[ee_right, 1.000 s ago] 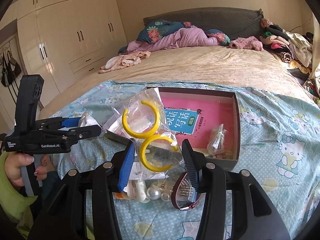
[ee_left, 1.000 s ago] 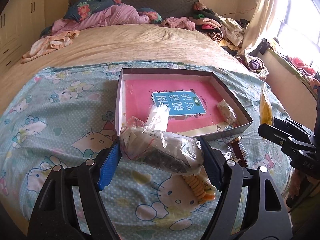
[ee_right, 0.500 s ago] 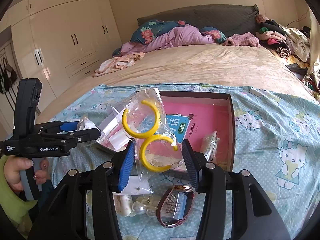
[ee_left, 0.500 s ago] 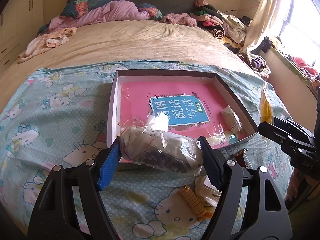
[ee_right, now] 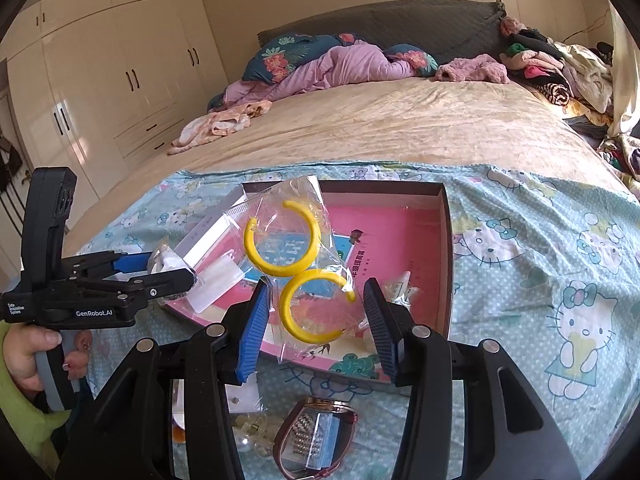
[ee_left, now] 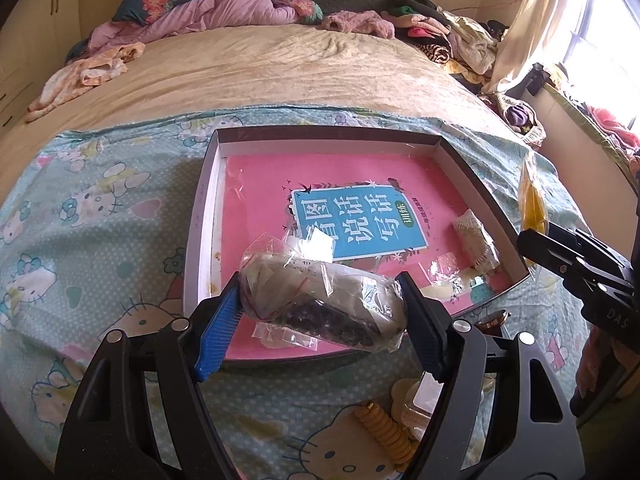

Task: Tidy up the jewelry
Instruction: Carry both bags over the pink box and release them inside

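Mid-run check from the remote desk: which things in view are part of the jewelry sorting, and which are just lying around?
Part of the job:
- left gripper, shut on bag of dark beads
- right gripper, shut on bag of yellow hoop earrings
- open box with a small packet already inside
- orange bead bracelet and watch, loose on the blanket

Lying about:
- clothes pile
- purple bedding
- wardrobe

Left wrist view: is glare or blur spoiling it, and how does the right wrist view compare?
Left wrist view: the window at upper right is blown out, but the box and the bagged beads stay sharp. Right wrist view: evenly lit, yellow hoops crisp. Both bend straight edges strongly toward the rim.
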The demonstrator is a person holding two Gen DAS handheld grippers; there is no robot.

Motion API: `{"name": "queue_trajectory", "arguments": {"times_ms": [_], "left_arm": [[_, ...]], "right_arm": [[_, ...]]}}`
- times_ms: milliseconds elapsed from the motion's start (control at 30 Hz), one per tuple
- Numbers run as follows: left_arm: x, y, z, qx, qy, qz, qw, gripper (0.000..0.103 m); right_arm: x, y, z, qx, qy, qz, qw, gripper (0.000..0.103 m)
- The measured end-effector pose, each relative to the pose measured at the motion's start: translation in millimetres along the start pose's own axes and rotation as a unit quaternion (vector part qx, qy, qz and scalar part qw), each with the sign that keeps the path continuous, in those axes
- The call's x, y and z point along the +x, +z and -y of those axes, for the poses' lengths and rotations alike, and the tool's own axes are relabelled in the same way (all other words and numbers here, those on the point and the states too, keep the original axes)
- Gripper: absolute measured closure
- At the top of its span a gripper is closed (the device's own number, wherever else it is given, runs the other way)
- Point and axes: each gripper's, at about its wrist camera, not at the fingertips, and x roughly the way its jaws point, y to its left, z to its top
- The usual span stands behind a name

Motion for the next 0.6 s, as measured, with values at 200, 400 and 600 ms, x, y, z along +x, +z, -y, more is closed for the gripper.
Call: {"name": "queue_trajectory", "arguments": {"times_ms": [200,400,600], "left_arm": [[11,2,4,0.003,-0.003,-0.009,1.0000,0.036],[20,4,8,0.009,-0.002,-0.016,0.9998,0.036],[26,2,7,0.011,0.002,-0.022,0.9997,0.035]], "right_arm": [[14,0,6,0.004,-0.002,-0.015,1.000,0.057],[25,-5,10,0.011,-0.005,-0.029,1.000,0.057],[33,-9,12,0.012,-0.007,-0.041,0.999,0.057]]}}
